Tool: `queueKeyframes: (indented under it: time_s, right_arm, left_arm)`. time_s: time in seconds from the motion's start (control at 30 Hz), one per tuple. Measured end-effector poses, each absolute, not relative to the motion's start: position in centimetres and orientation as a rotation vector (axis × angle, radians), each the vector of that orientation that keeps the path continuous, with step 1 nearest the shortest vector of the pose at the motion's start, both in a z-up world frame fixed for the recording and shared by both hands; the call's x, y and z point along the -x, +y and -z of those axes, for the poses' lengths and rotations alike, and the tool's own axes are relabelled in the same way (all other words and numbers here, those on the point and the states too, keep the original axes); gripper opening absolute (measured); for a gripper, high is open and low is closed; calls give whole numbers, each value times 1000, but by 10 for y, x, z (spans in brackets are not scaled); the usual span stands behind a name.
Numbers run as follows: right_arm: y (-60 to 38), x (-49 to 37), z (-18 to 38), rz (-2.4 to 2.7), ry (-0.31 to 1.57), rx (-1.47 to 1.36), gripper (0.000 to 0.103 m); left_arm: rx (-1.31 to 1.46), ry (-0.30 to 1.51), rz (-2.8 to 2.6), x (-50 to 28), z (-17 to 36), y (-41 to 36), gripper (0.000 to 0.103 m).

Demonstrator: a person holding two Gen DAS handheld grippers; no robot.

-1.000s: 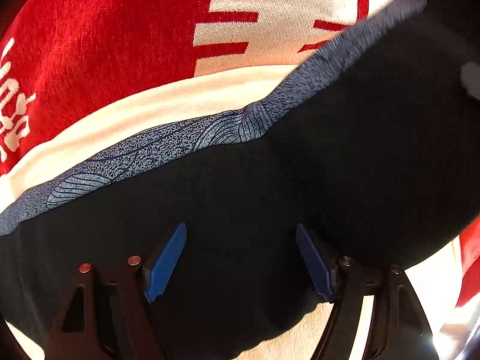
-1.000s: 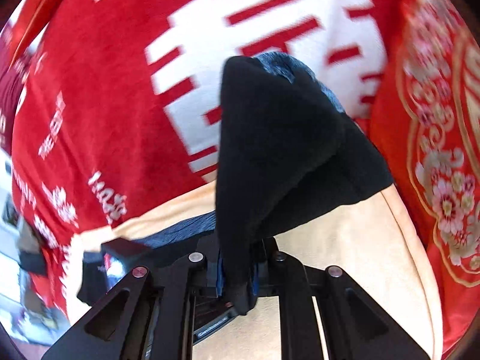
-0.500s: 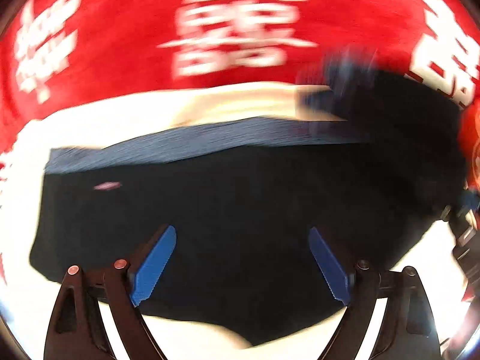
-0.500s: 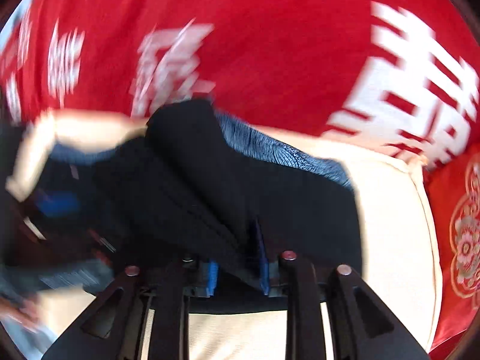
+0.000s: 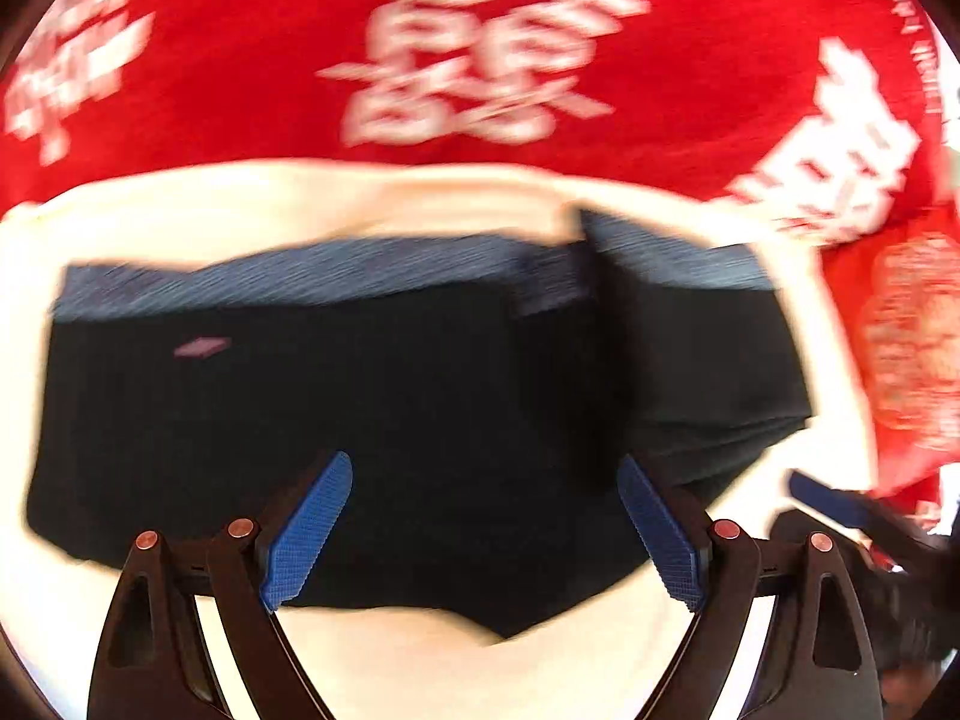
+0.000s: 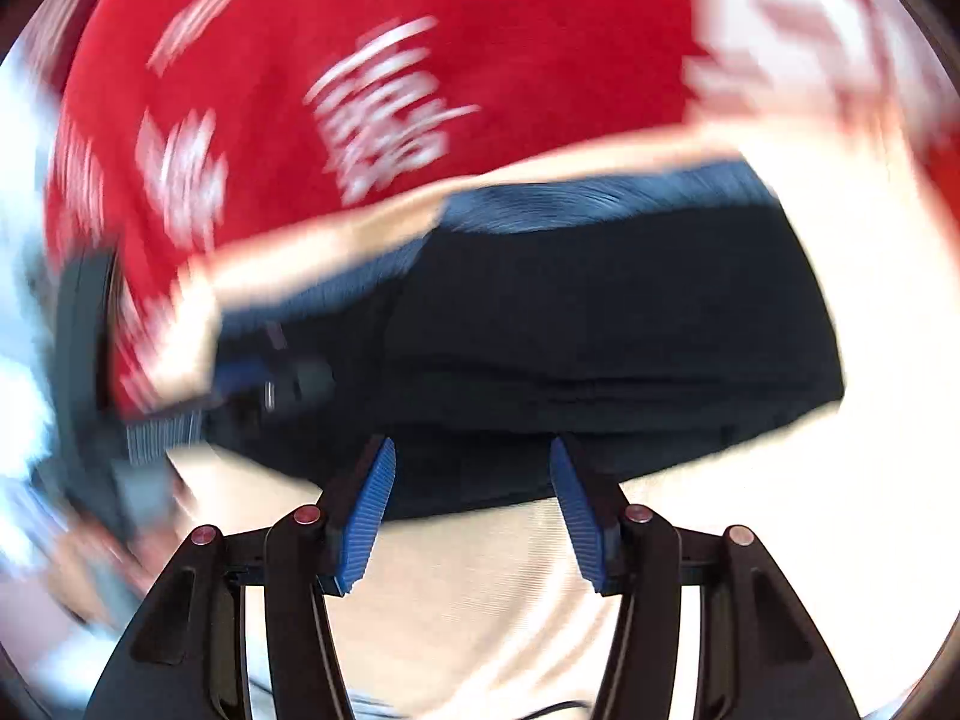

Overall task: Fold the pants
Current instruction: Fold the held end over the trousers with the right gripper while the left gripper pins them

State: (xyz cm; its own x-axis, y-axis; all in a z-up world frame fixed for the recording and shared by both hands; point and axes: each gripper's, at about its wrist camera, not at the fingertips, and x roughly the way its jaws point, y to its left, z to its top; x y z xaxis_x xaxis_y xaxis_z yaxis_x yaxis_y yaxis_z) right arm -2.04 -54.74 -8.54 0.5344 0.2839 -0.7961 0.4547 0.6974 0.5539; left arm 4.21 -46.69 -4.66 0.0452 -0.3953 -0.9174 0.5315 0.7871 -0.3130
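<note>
The black pants (image 5: 372, 408) with a blue-grey patterned waistband (image 5: 288, 276) lie folded flat on the cream sheet (image 5: 252, 204). A folded-over layer (image 5: 708, 348) rests on their right part. My left gripper (image 5: 483, 525) is open over the near edge of the pants, holding nothing. In the right wrist view the pants (image 6: 600, 324) lie just past my right gripper (image 6: 471, 507), which is open and empty above the cream sheet (image 6: 492, 600). The right gripper also shows in the left wrist view (image 5: 840, 510) at the lower right. Both views are blurred by motion.
A red blanket with white characters (image 5: 480, 60) covers the surface behind the cream sheet. A red patterned cushion (image 5: 912, 348) lies to the right. The left gripper's dark body (image 6: 120, 408) shows at the left of the right wrist view.
My right gripper has let go of the pants fold and opened, and the fold now lies on the pants. Both grippers have drawn back toward the near edge.
</note>
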Motion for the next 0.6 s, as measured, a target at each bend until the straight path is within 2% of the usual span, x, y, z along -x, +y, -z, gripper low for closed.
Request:
queueKeyframes:
  time_s: [0.1, 0.23, 0.33, 0.4, 0.47, 0.5, 0.53, 0.6]
  right_arm:
    - [-582, 28, 114, 103, 939, -1210, 58]
    - [-593, 33, 140, 114, 887, -1404, 57]
    - [-595, 35, 147, 125, 846, -1454, 56]
    - [-596, 34, 155, 148, 854, -1479, 56]
    - [-601, 35, 169, 171, 868, -1547, 56]
    - [-602, 37, 176, 174, 853, -1596, 56]
    - [-605, 42, 180, 185, 835, -1627, 52]
    - [-607, 43, 185, 210, 821, -1645, 27]
  left_arm:
    - [-70, 1372, 813, -49, 45, -504, 91]
    - [-100, 1387, 837, -50, 52, -554, 91]
    - [-114, 1420, 857, -31, 60, -569, 76]
    - [-131, 1432, 862, -30, 66, -569, 75]
    - [-160, 1450, 848, -28, 76, -570, 60]
    - [-173, 1466, 835, -28, 80, -566, 57]
    - [-174, 1485, 819, -27, 86, -565, 54]
    - [-157, 1489, 808, -26, 88, -559, 49]
